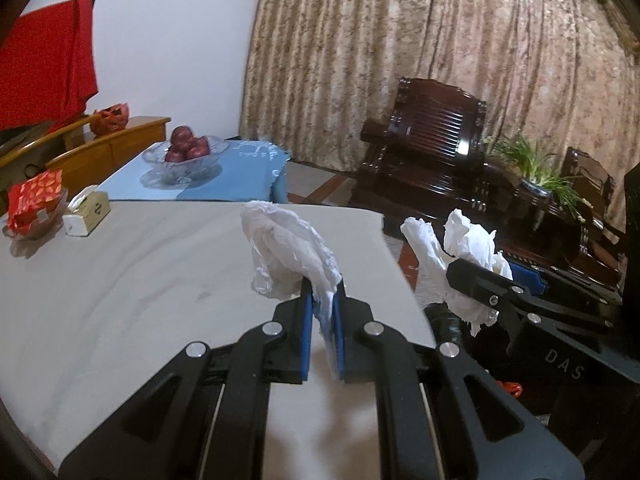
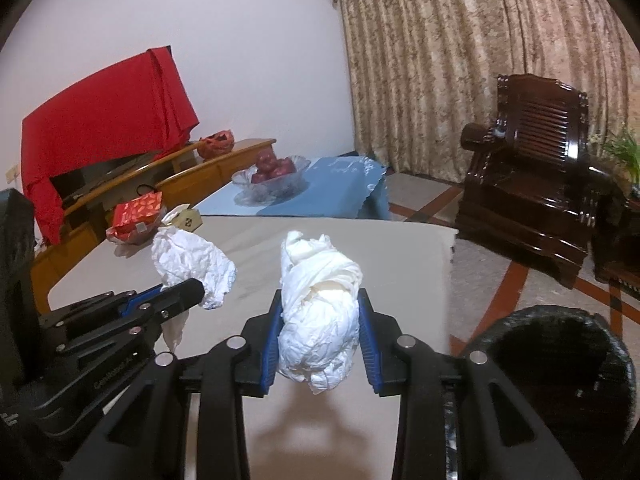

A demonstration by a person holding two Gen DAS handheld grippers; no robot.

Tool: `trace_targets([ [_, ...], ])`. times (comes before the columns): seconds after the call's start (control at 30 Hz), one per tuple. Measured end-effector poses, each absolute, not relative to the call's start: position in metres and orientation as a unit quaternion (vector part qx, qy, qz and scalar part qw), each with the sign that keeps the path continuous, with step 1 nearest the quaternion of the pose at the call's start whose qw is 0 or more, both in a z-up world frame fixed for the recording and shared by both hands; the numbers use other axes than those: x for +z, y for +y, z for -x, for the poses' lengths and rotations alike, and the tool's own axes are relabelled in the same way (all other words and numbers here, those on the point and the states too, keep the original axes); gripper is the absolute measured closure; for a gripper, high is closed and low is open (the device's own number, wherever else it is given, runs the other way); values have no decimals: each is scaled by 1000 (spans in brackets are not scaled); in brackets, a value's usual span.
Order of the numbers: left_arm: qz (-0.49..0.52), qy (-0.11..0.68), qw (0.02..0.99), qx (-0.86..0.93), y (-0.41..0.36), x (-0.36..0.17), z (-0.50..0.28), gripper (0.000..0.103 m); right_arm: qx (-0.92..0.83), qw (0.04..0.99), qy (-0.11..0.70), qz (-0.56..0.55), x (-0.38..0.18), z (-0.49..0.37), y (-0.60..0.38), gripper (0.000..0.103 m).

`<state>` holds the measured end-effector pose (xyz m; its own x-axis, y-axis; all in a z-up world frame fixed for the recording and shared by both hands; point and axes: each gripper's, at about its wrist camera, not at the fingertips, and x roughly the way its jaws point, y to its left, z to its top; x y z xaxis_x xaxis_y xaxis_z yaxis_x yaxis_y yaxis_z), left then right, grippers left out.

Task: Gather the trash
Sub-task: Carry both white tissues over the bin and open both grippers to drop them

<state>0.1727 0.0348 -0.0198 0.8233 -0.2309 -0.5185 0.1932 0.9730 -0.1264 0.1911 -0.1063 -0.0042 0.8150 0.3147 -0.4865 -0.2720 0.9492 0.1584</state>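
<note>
Centre frame in the left wrist view: left gripper (image 1: 323,312) clamped on a crumpled white tissue (image 1: 286,256), lifted above the grey tabletop (image 1: 120,280). Centre of the right wrist view: right gripper (image 2: 320,340) closed around a larger tissue wad (image 2: 320,304), also off the surface. Lower right of that view: black-lined trash bin (image 2: 560,380) beside the table edge. Upper left: tissue box (image 1: 86,212) and glass bowl of apples (image 1: 186,150).

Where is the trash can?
The black trash can sits on the floor at the bottom right of the right wrist view, just past the table edge, to the right of the right tongs pinching a tissue wad.
</note>
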Motion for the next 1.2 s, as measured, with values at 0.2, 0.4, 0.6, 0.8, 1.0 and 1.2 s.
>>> trace_targets([
  [0.2,23,268,953,-142,-1,-10,-164,95,130,959,247,-43,9,-175,-139,69],
  [0.4,13,262,949,-175,-39,-5,-159,95,102,966,236,-44,18,-159,-174,69],
  [0.6,6,258,945,-200,-71,-2,-157,95,77,969,229,-45,22,-148,-201,69],
  [0.8,1,255,943,-215,-94,0,-155,95,60,972,224,-48,24,-140,-221,69],
  [1.0,-4,252,940,-231,-111,0,-153,95,47,973,220,-50,24,-134,-233,69],
  [1.2,-6,250,936,-248,-128,-3,-155,95,31,974,219,-52,22,-130,-249,69],
])
